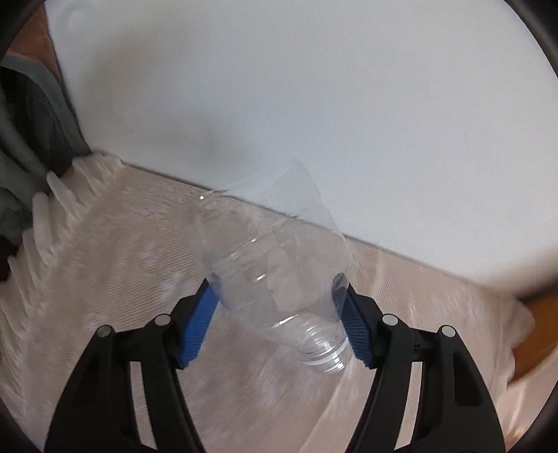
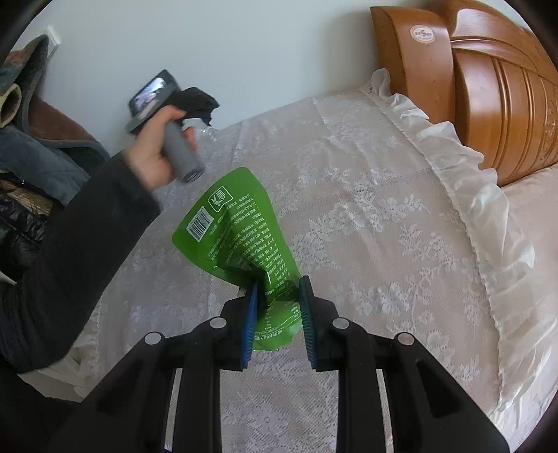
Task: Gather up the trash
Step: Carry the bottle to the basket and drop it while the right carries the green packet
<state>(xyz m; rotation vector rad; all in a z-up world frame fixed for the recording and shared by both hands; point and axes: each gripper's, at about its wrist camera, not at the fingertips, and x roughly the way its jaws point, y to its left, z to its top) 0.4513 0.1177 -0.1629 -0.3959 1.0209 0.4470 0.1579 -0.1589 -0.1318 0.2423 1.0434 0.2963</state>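
While the left gripper (image 1: 279, 306) pinches a clear plastic bottle (image 1: 279, 271) crosswise between its fingers, neck toward the near right above the bed (image 1: 104, 261), the right gripper (image 2: 278, 306) clamps a crumpled green pouch (image 2: 240, 237) whose length runs away far-left, both off the lace cover.

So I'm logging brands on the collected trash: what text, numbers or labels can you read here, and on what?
"5": round sticker on the wooden headboard; the small characters around it are too small to read.
Green pouch in the right gripper: barcode, a white icon and dense white print, all too small and creased to read.
Clear plastic bottle in the left gripper: no readable text.
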